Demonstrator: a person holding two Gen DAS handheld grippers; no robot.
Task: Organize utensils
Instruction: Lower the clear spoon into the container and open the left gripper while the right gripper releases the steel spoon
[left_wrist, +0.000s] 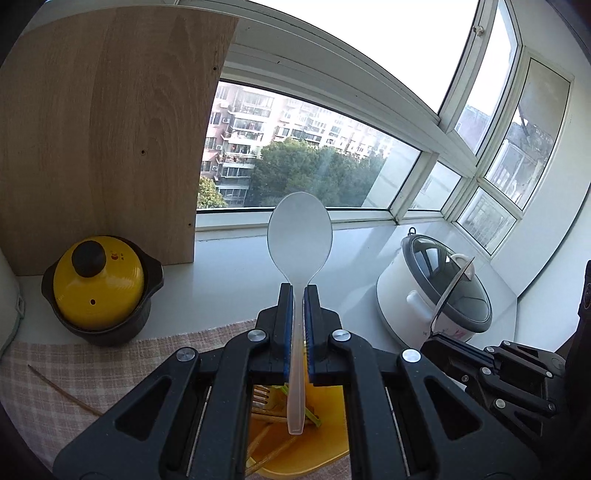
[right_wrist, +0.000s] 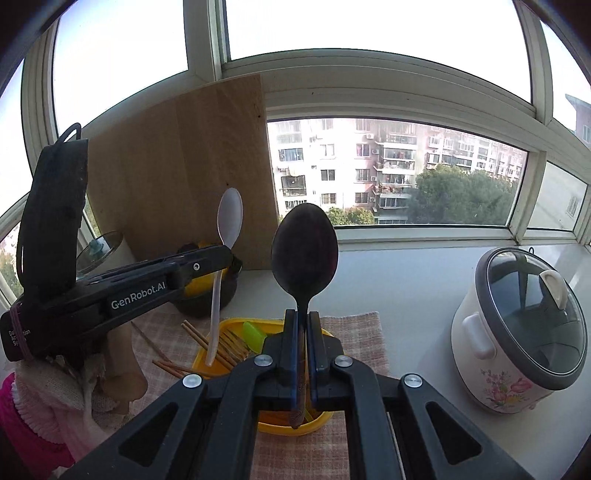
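Two spoons are up in the air, one per gripper, both held bowl-up above the yellow tray (right_wrist: 207, 360) at the bottom centre of each wrist view.

Nearest the lens in the left wrist view, the left gripper (left_wrist: 298, 291) is clenched on the translucent plastic spoon (left_wrist: 300, 236), pads pinching the flat handle just below the bowl, with the handle's tail hanging down over the tray. That spoon looks thin and very light. It is probably a little flexible and smooth enough to twist in the pads, so a hold close to the neck, as now, seems the sensible place.

In the right wrist view the right gripper (right_wrist: 302, 317) is likewise clamped on the dark spoon (right_wrist: 304, 251), gripped on the handle under the bowl. It looks stiffer and heavier than the plastic one, possibly wood or dark metal, though which cannot be told. It should swing less and is unlikely to bend.

Below them the tray holds chopsticks (right_wrist: 207, 341), a fork (right_wrist: 236, 341) and a green utensil (right_wrist: 255, 332), all long, thin and easy to knock. The tray sits on a checked cloth (right_wrist: 354, 332).

Farther back, a yellow-lidded pot (left_wrist: 98, 284) stands at centre left and a rice cooker (right_wrist: 521, 332) at right. A wooden board (left_wrist: 110, 140) leans at the window.
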